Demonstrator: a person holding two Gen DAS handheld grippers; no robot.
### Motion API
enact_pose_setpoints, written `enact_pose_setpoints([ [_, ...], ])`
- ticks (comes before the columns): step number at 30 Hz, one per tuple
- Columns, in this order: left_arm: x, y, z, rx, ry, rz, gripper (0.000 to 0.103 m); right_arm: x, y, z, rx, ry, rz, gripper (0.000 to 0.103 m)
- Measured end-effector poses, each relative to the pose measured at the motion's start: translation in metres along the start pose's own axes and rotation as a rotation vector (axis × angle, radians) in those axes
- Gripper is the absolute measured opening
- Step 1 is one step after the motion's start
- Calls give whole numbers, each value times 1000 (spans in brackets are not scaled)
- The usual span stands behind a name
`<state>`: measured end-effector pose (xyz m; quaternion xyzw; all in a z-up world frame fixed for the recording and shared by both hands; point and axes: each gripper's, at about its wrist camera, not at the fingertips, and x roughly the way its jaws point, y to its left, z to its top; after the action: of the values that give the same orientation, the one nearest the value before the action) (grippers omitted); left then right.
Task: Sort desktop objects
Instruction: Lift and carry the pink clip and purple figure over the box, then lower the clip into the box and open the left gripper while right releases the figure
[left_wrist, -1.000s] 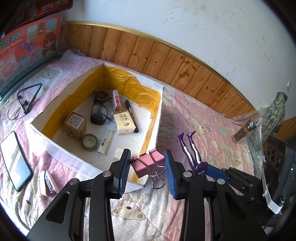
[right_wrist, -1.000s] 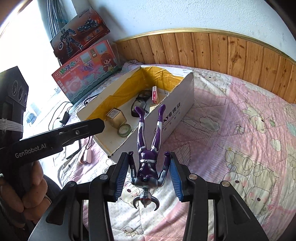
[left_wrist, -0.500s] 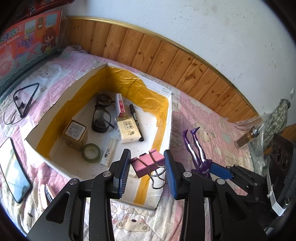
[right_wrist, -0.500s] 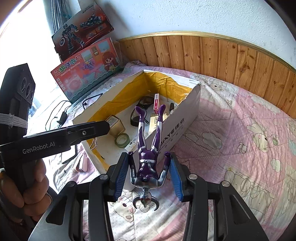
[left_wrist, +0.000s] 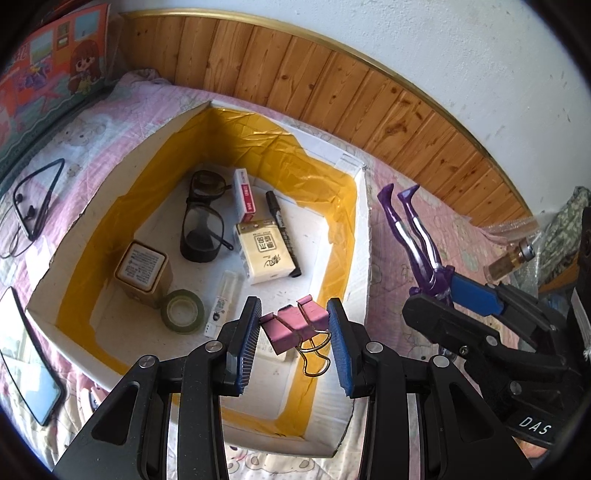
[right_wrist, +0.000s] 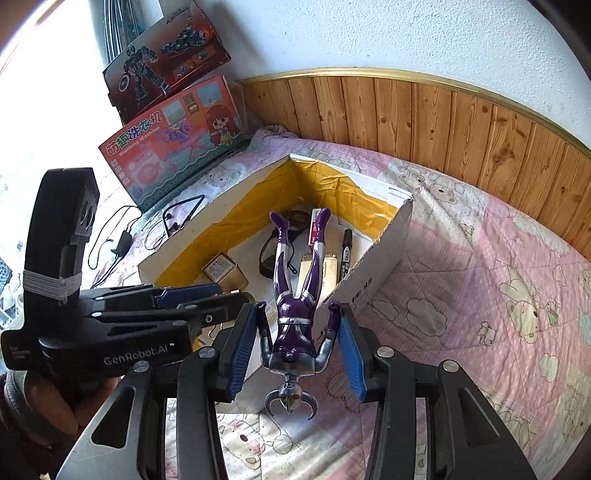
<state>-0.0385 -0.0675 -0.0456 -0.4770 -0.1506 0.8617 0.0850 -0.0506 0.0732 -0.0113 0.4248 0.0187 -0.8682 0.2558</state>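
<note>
My left gripper (left_wrist: 293, 334) is shut on a pink binder clip (left_wrist: 295, 326), its wire handles hanging down, above the near corner of the open white cardboard box (left_wrist: 364, 236) lined with yellow tape. My right gripper (right_wrist: 297, 345) is shut on a purple and silver toy figure (right_wrist: 295, 314), held upside down by the arms with its legs pointing up, over the box's near wall. In the left wrist view the figure (left_wrist: 421, 243) hangs just right of the box. Inside the box lie glasses (left_wrist: 201, 221), a marker (left_wrist: 282, 229), a tissue pack (left_wrist: 264, 251), a tape roll (left_wrist: 184, 310) and a small tin (left_wrist: 144, 269).
A phone (left_wrist: 27, 369) and a black neckband cable (left_wrist: 35, 206) lie on the pink quilt left of the box. Toy boxes (right_wrist: 173, 136) lean at the far left. A small bottle (left_wrist: 509, 258) and a camouflage cloth (left_wrist: 565, 225) sit at the right. A hand (right_wrist: 37, 402) grips the left gripper.
Both grippers have moved toward the box with their loads; the binder clip now hangs over the box's near corner and the figure sits closer to the box wall.
</note>
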Motion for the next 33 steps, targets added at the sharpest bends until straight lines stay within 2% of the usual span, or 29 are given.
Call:
enact_pose_setpoints([
  [6, 13, -1, 10, 23, 17, 20, 38, 13, -2, 24, -20, 7, -8, 45],
  [14, 33, 10, 14, -6, 64, 21, 38, 39, -7, 50, -32, 44, -21, 45],
  [21, 47, 14, 14, 6, 112, 24, 38, 70, -13, 68, -51, 97, -46, 45],
  [33, 54, 11, 20, 22, 132, 36, 38, 124, -16, 91, -147, 214, -106, 45],
])
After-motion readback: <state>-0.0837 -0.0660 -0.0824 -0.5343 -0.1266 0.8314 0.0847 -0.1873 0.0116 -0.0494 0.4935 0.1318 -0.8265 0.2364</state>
